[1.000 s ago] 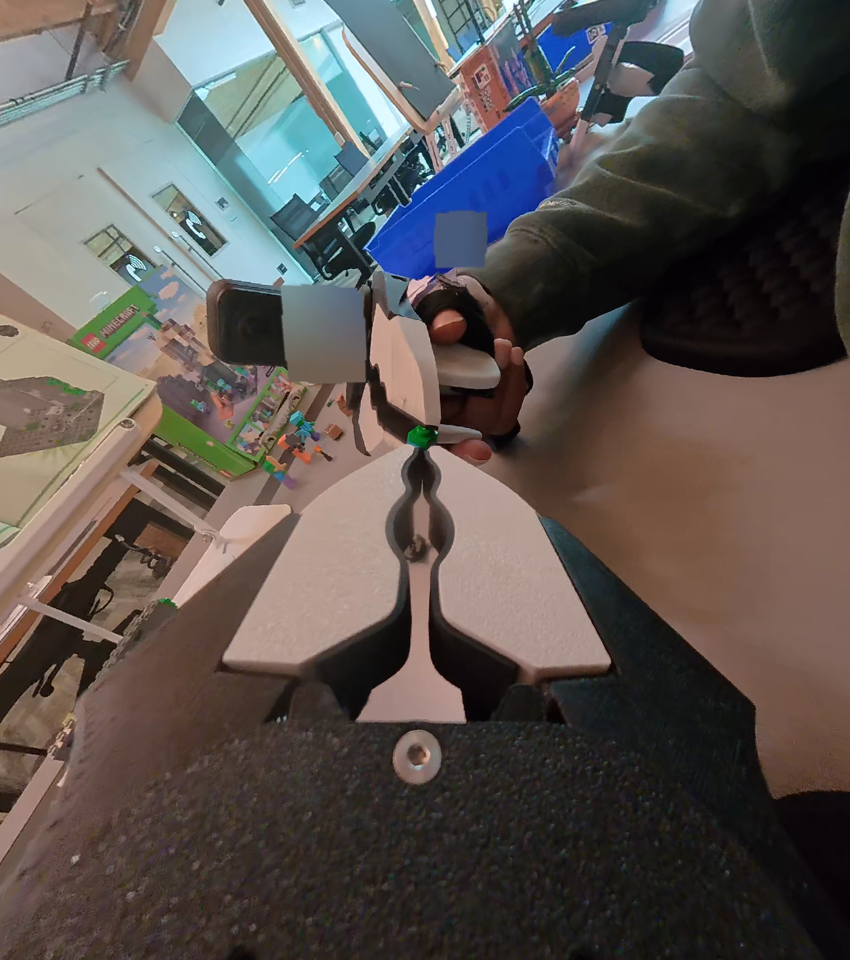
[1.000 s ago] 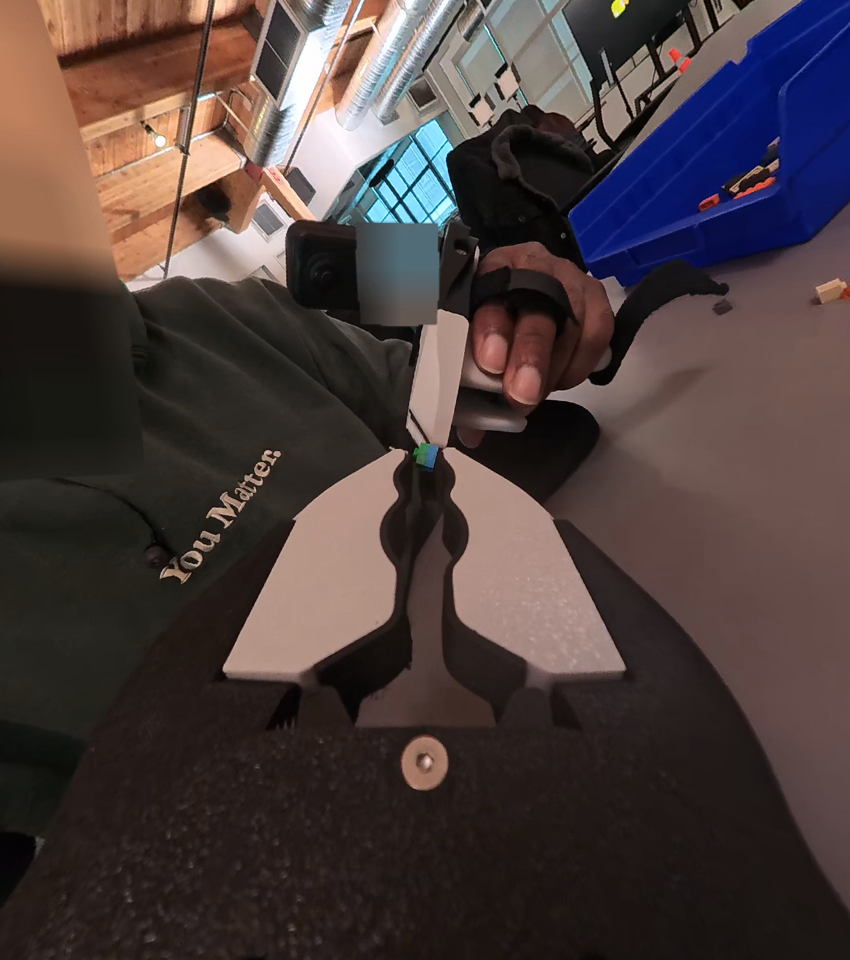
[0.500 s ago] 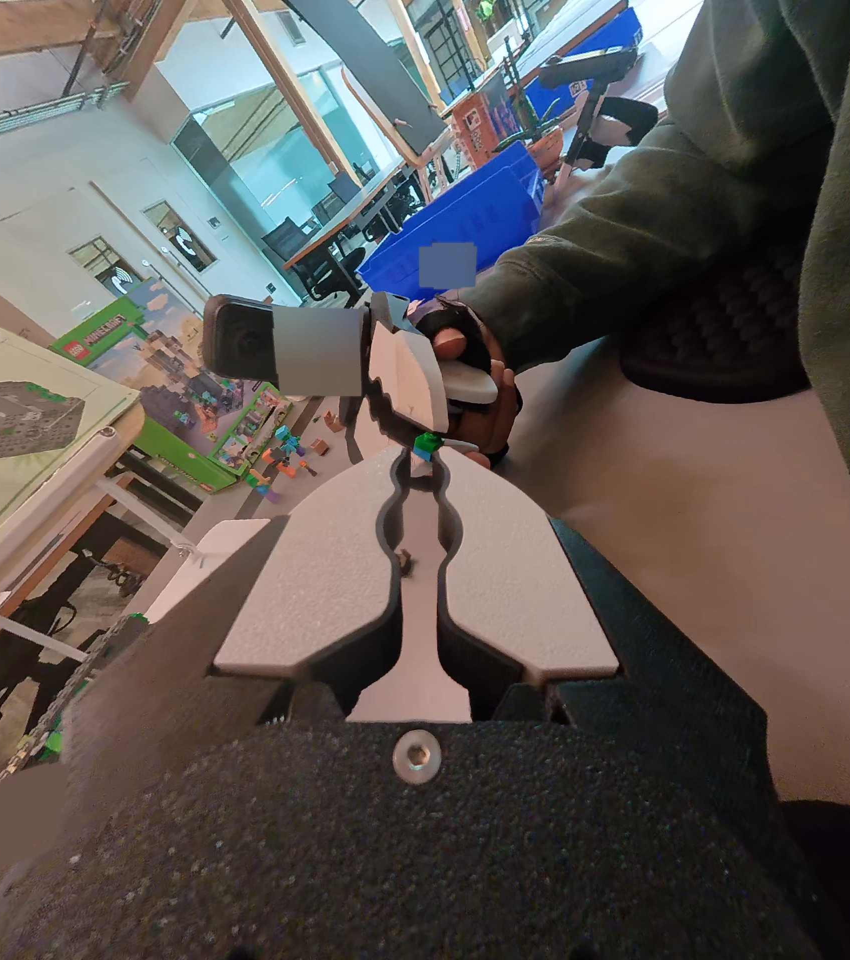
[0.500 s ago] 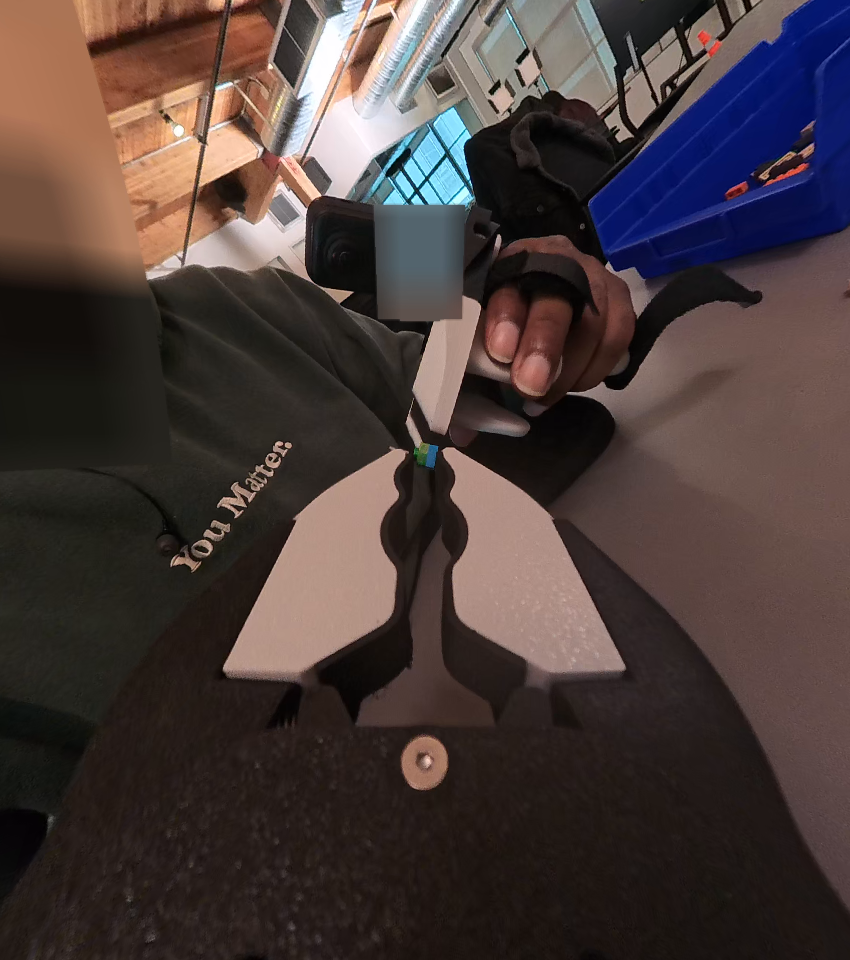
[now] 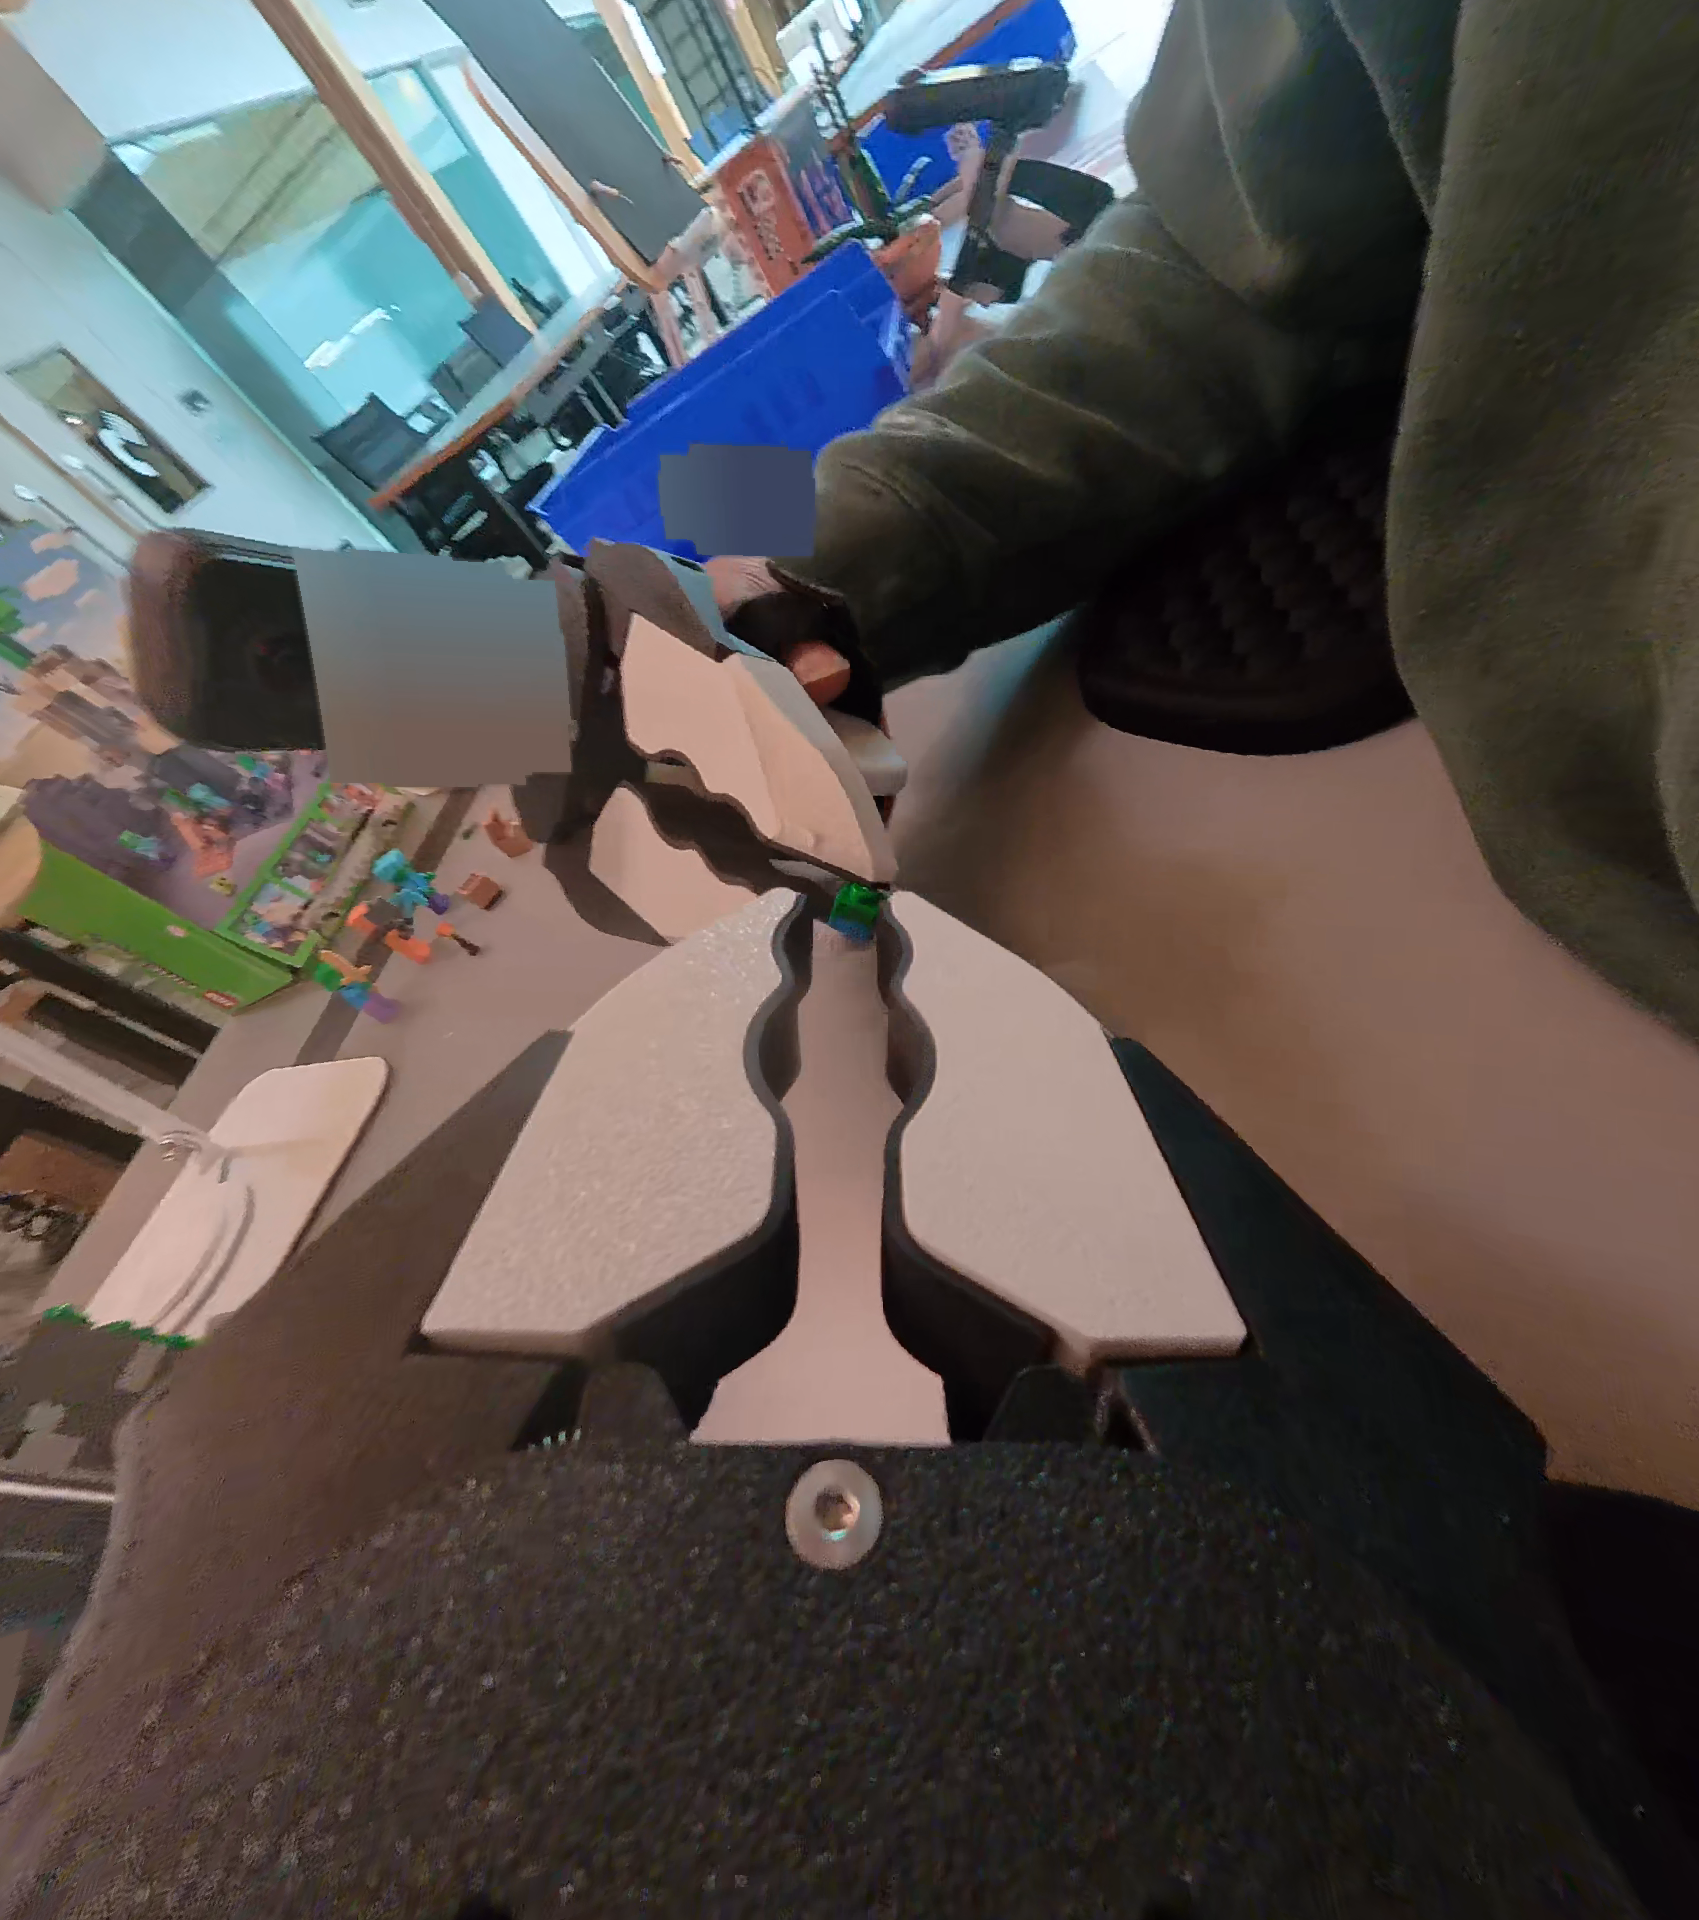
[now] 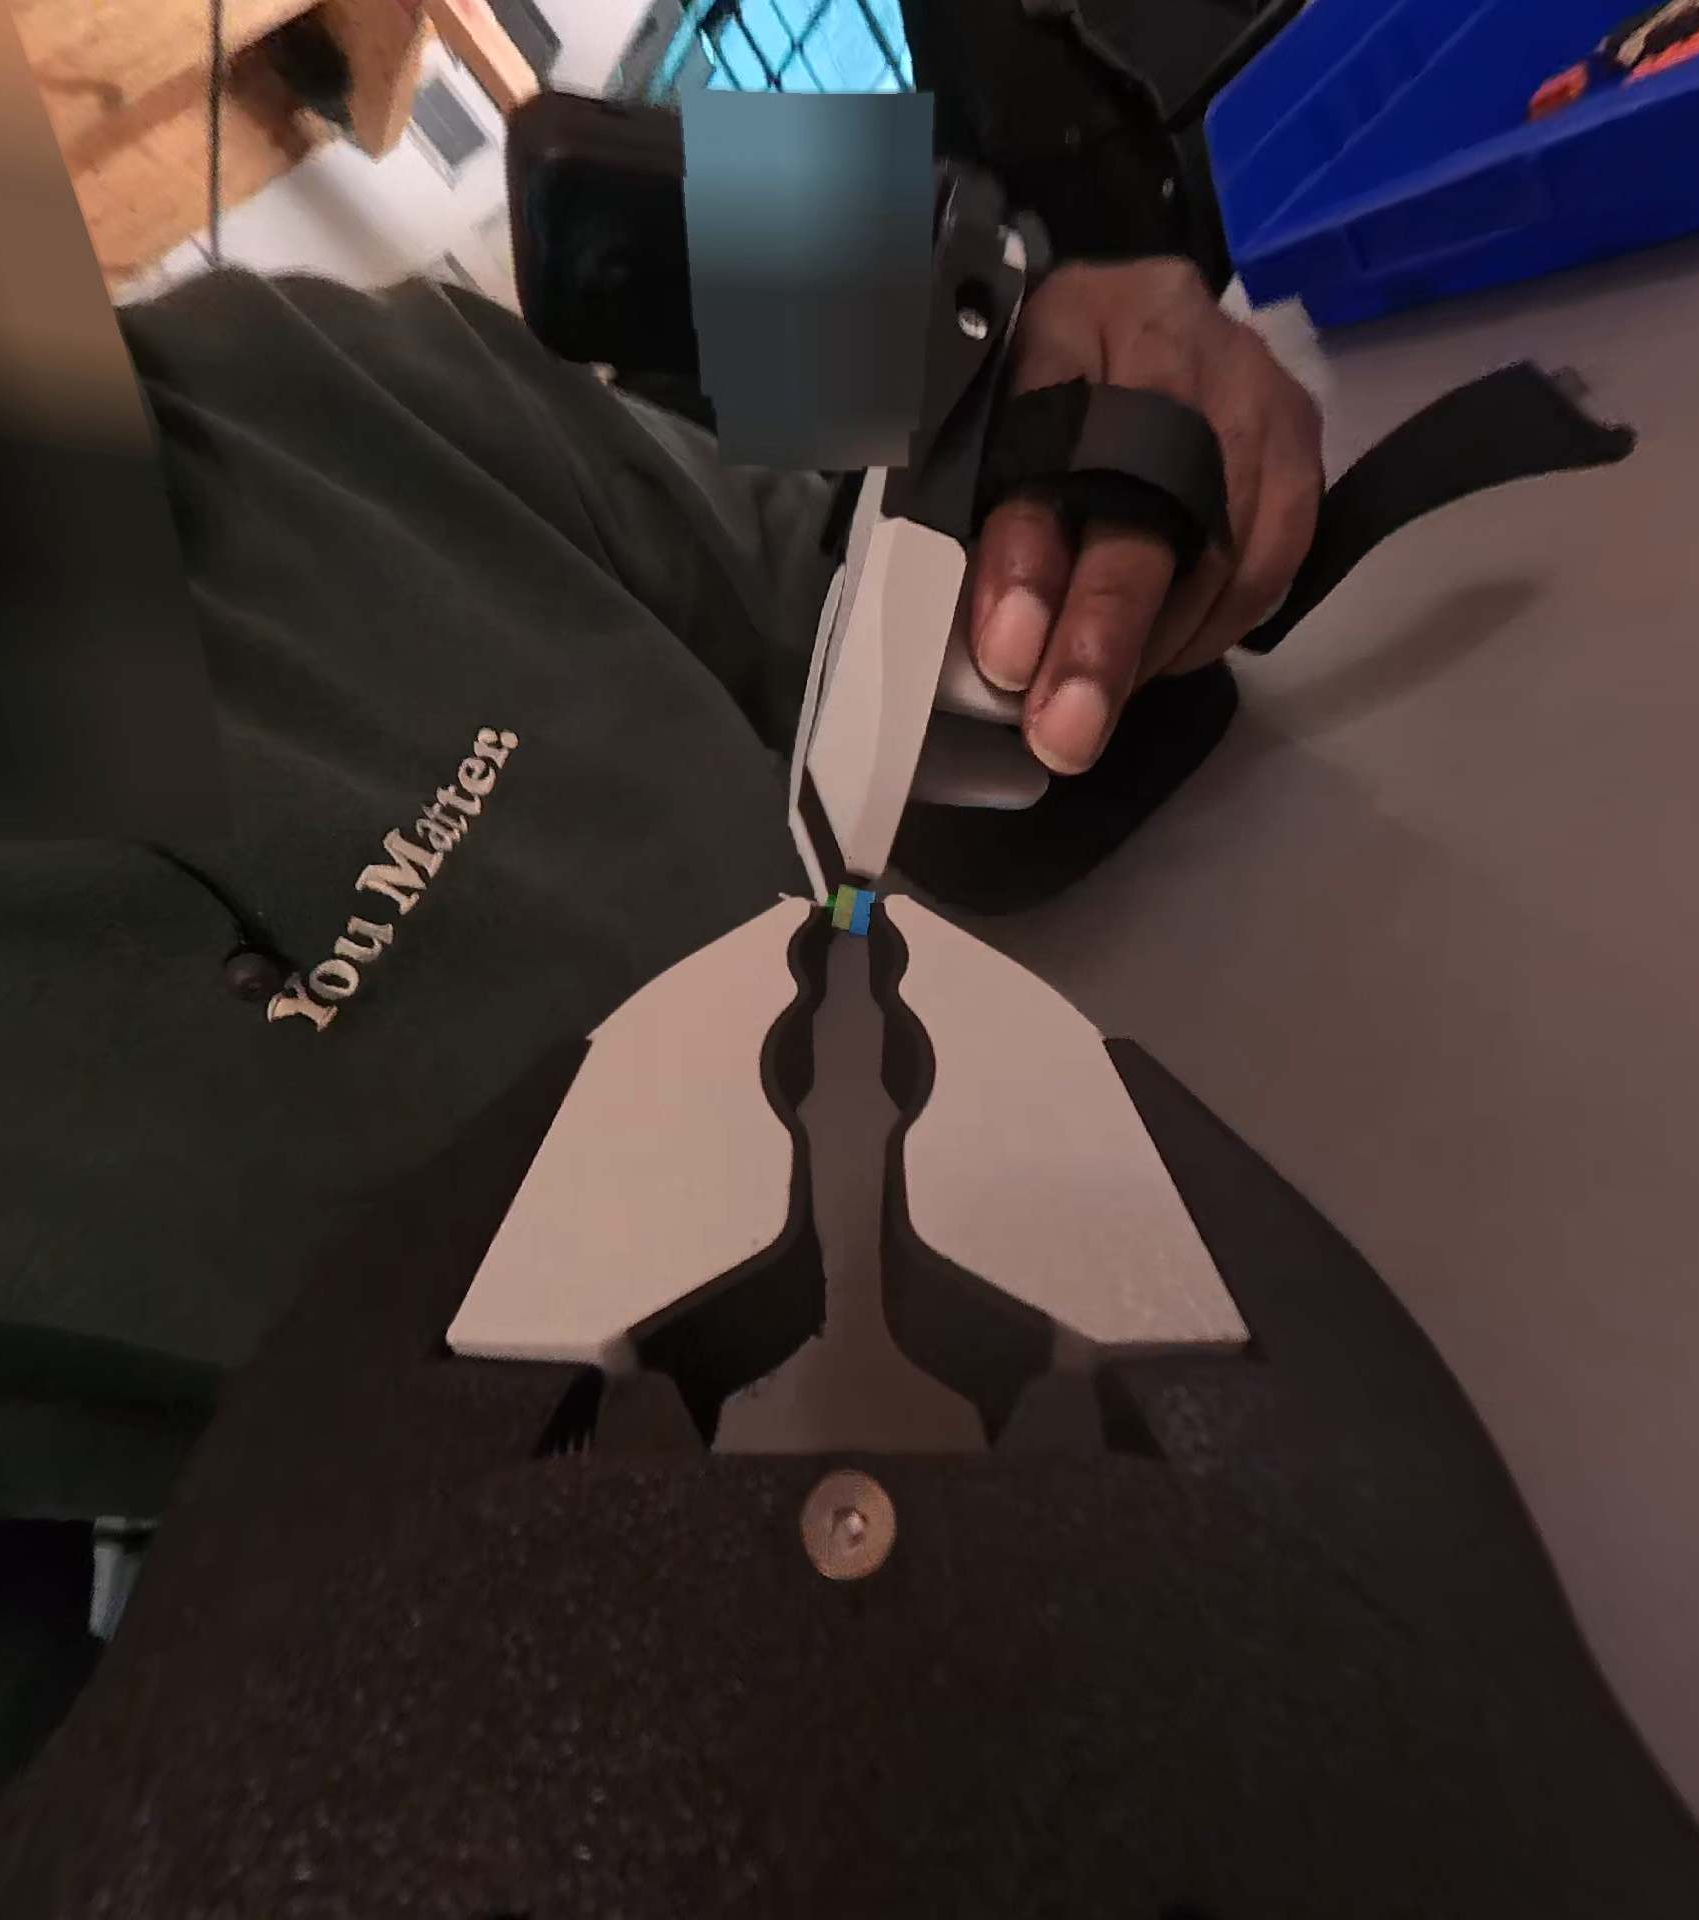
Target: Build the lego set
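Note:
A tiny green and blue lego piece (image 5: 853, 912) sits between the fingertips of my left gripper (image 5: 847, 920), whose jaws stand narrow around it. The right gripper's white fingers (image 5: 720, 748) come down from the upper left and meet that piece tip to tip. In the right wrist view the same piece (image 6: 850, 910) is pinched at the tips of my right gripper (image 6: 849, 914), green half on the left and blue half on the right. The left gripper's fingers (image 6: 876, 707) point down onto it from above, held by a hand (image 6: 1136, 520). Both grippers are held above the grey table (image 6: 1499, 935).
A green lego box (image 5: 149, 914) and several loose pieces and small figures (image 5: 388, 925) lie on the far left of the table. A blue bin (image 5: 751, 416) stands behind, also seen in the right wrist view (image 6: 1499, 156). The person's dark green sweatshirt (image 6: 305, 727) is close by. My two grippers' fingertips are within a few centimetres of each other.
The two grippers stay tip to tip on the small piece. The right gripper has tilted and come closer in the left wrist view. The left jaws look slightly wider.

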The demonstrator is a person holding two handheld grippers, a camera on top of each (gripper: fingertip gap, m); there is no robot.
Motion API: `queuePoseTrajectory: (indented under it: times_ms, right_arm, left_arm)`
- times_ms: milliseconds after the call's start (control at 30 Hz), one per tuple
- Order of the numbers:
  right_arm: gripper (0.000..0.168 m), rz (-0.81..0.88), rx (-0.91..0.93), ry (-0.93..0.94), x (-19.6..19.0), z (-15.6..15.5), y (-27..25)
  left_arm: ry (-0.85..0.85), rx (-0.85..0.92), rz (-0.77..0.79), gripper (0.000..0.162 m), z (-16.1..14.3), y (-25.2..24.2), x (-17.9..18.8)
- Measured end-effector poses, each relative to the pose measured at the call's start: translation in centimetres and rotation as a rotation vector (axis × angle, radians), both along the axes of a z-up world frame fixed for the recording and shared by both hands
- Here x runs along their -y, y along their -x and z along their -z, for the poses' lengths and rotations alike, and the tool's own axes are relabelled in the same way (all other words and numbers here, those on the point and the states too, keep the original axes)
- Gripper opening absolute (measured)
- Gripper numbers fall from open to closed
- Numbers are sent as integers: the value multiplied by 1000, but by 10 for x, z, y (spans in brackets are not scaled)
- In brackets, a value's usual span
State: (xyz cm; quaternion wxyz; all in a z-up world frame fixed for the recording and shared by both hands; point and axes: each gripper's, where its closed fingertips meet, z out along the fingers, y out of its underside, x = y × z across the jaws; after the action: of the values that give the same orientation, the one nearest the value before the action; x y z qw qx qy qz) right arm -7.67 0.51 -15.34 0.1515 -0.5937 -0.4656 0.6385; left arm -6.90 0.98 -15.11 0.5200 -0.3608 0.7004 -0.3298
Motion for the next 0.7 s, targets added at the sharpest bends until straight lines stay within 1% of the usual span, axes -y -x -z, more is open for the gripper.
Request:
queuePoseTrajectory:
  times_ms: [100, 233, 700]
  right_arm:
    - [7, -54, 51, -21, 10, 8, 0]
    - [7, -97, 78, -37, 18, 12, -2]
    - [8, -108, 33, -24, 20, 7, -1]
  left_arm:
    - [3, -46, 56, 11, 9, -1, 11]
    - [11, -71, 99, 10, 14, -2, 20]
    - [-1, -83, 98, 8, 10, -1, 22]
